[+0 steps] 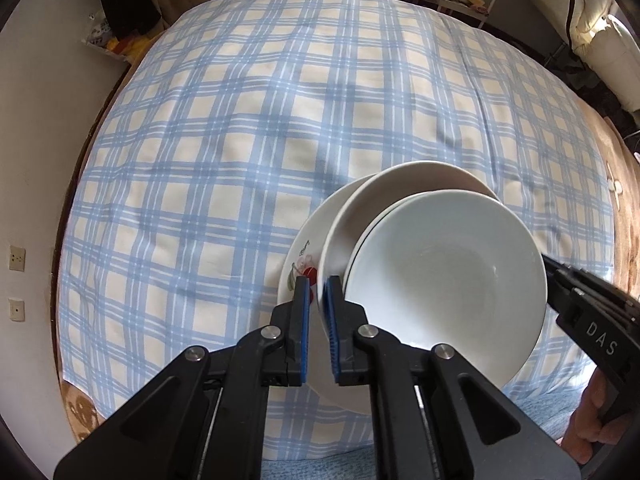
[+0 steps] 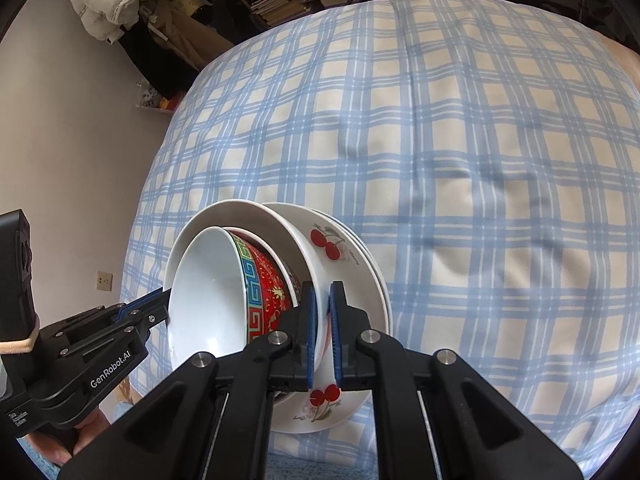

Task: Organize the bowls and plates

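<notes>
Fingers of the left gripper [image 1: 318,285] stand narrow, with the rim of a plain white plate [image 1: 360,208] running between the blue pads. A sliver of red shows between the left pad and that rim, so I cannot tell whether both pads press on it. Fingers of the right gripper [image 2: 323,288] are clamped tight on the rim of the cherry-printed dish [image 2: 348,264].

Most of both views is filled by a blue-and-cream checked cloth [image 1: 280,120], rumpled and curved by the lens, its near edge cut off behind the black gripper arms.

At lower centre sits the nested stack, tilted. In the left wrist view it lies right of centre, in the right wrist view left of centre. Whether its underside rests on the cloth is hidden.

In the stack, the white bowl [image 1: 440,280] lies innermost. A red patterned bowl [image 2: 266,292] shows beneath it only in the right wrist view. More plate rims peep from under the cherry-printed dish, too overlapped to count.

Each gripper enters the other's view from the side, its tips hidden behind the white bowl's edge.

Part of a hand [image 1: 588,420] shows at lower right, cut by the frame.

Books at the top edge are blurred.
</notes>
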Available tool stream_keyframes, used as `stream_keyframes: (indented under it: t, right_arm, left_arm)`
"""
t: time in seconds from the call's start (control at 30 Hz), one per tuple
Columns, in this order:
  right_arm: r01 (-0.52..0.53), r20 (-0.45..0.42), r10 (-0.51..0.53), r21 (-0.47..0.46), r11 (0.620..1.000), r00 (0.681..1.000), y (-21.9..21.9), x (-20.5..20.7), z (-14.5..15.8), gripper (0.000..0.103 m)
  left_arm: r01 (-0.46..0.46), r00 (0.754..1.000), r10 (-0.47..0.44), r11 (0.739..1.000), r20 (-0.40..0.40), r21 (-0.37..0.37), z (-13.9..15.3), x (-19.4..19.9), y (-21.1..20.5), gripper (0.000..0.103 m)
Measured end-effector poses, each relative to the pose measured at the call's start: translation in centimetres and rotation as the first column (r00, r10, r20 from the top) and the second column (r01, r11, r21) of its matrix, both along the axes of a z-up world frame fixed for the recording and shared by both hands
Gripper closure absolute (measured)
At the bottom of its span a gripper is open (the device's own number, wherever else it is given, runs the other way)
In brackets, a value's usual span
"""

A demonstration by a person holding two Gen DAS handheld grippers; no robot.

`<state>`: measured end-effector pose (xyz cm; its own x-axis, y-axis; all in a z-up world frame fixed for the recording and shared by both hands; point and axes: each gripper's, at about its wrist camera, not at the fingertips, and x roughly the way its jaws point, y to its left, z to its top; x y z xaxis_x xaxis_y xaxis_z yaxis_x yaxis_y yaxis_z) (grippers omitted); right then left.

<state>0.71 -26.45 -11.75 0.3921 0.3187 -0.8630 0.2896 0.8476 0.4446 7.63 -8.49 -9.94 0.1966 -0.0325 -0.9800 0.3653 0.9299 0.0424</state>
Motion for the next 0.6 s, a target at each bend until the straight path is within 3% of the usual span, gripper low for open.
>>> stream_keyframes:
  t: [0.17, 0.3, 0.4, 0.47, 0.5, 0.6]
  right_arm:
    - [0.008, 0.032, -0.007, -0.025, 1.000, 0.999, 0.0, -0.2, 0.8, 0.093]
    - [0.038, 0.074, -0.036, -0.032, 0.999, 0.997, -0.7, -0.7, 1.8, 0.093]
    - [0.054, 0.082, -0.050, -0.043, 0.998, 0.995, -1.2, -1.4, 2.5, 0.093]
    - [0.056, 0.097, -0.050, -0.065, 0.996, 0.994, -1.2, -1.9, 3.2, 0.091]
    - [0.056, 0.111, -0.047, -0.077, 0.995, 0.993, -1.1, -2.1, 3.7, 0.089]
    - [0.060, 0.160, -0.041, -0.115, 0.991, 0.986, -0.9, -2.7, 5.2, 0.066]
  left_arm:
    - [0.009, 0.998, -0.010, 1.000, 0.056, 0.014, 1.4, -0.4, 0.2, 0.087]
    - [-0.010, 0.990, 0.001, 0.998, 0.143, 0.059, 2.9, -0.7, 0.8, 0.087]
    - [-0.024, 0.990, 0.020, 1.000, 0.142, 0.020, 4.1, -1.2, 2.0, 0.087]
    - [-0.036, 0.982, 0.030, 0.999, 0.188, 0.027, 5.3, -1.7, 2.7, 0.086]
    - [-0.041, 0.975, 0.033, 0.999, 0.220, 0.029, 6.1, -2.0, 3.1, 0.085]
    - [-0.043, 0.958, 0.037, 0.999, 0.286, 0.013, 8.0, -3.0, 3.9, 0.075]
